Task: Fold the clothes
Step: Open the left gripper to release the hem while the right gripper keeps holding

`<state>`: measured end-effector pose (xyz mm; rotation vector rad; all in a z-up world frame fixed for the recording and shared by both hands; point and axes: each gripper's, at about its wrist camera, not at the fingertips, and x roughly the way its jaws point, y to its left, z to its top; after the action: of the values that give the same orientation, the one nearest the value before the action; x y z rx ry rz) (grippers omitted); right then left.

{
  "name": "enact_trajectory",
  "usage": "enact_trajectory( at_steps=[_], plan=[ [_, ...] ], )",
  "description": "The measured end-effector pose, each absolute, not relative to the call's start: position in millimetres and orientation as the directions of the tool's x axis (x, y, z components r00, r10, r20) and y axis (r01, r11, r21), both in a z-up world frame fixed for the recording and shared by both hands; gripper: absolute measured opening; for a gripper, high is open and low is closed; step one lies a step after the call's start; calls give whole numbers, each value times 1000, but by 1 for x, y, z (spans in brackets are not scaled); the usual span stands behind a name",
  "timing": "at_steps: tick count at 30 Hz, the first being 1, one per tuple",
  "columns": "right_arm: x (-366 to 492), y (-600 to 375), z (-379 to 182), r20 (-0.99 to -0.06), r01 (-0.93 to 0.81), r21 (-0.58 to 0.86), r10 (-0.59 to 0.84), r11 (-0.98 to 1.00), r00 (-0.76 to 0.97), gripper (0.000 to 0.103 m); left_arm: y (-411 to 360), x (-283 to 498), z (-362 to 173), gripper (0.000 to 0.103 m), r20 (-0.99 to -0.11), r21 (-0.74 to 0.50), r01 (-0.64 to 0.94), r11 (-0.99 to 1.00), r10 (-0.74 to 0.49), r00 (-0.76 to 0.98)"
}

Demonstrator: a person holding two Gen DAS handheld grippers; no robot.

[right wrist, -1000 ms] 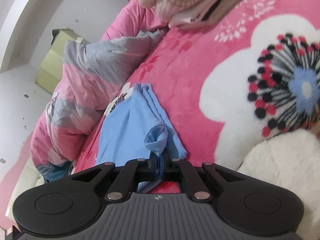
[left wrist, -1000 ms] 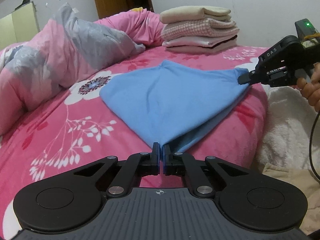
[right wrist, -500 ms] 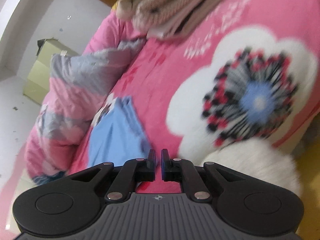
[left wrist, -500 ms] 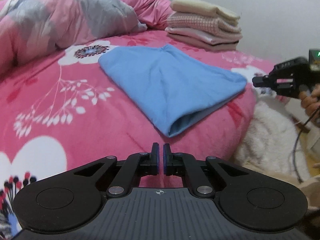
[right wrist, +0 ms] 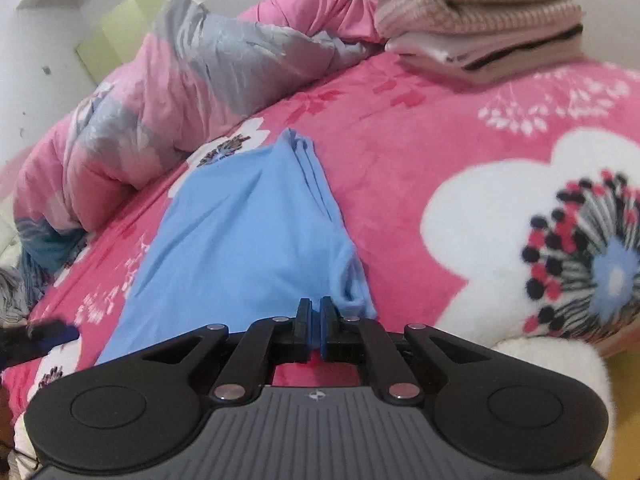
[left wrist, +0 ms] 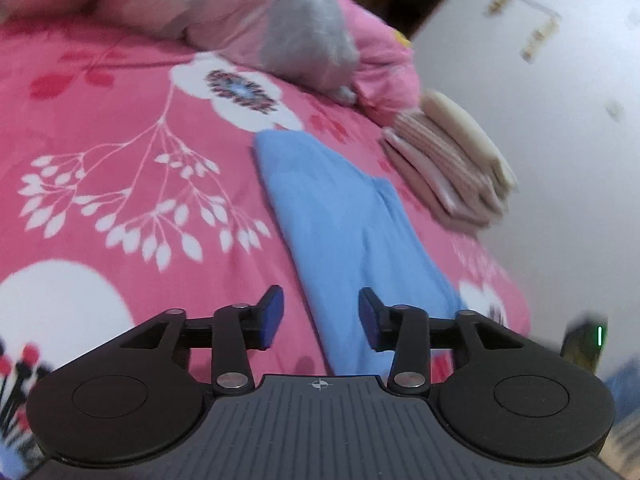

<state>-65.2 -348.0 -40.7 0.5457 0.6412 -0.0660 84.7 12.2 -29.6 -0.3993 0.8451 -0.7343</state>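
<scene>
A light blue garment point(left wrist: 340, 208) lies folded flat on the pink flowered bedcover point(left wrist: 120, 120). My left gripper point(left wrist: 320, 300) hovers at the garment's near edge. Its jaws are opening, and the blue pads stand apart without pressing on the fabric. In the right wrist view the same blue garment point(right wrist: 240, 232) stretches away from me. My right gripper point(right wrist: 316, 304) is shut, with its tips at the bunched near right corner. Whether any fabric is pinched there is hidden. The right gripper's body, with its green light point(left wrist: 588, 338), shows blurred at the far right.
A stack of folded clothes point(left wrist: 448, 160) point(right wrist: 480, 20) sits at the bed's far side by the white wall. A pink and grey quilt point(left wrist: 240, 8) point(right wrist: 160, 92) is heaped along the far left. A white fluffy blanket point(right wrist: 560, 364) lies at the near right edge.
Both grippers let go of the blue garment's corners, and it now lies flat. My left gripper swung left, rolled and opened. My right gripper drew away, then came back to the garment's corner, still shut.
</scene>
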Motion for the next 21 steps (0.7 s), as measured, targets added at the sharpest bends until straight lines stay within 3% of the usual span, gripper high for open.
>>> enact_trajectory(
  at_steps=[4, 15, 17, 18, 19, 21],
  plan=[
    [-68, -356, -47, -556, 191, 489, 136, 851, 820, 2, -6, 141, -34, 50, -541, -606, 358, 710, -699, 469],
    [-81, -370, -66, -463, 112, 554, 193, 825, 865, 0, -65, 262, -67, 48, -611, -620, 271, 736, -670, 421],
    [-82, -372, -69, -449, 105, 567, 201, 817, 871, 0, -69, 267, -71, 32, -604, -619, 276, 735, -670, 431],
    [-82, -373, -70, -445, 103, 574, 204, 812, 872, 0, -71, 268, -72, 14, -604, -615, 280, 737, -669, 432],
    [-82, -374, -71, -441, 101, 578, 206, 810, 873, 0, -71, 269, -73, 7, -604, -614, 282, 737, -669, 433],
    [-81, -374, -71, -438, 97, 578, 207, 810, 875, 0, -70, 269, -71, 6, -600, -604, 293, 741, -665, 444]
  ],
)
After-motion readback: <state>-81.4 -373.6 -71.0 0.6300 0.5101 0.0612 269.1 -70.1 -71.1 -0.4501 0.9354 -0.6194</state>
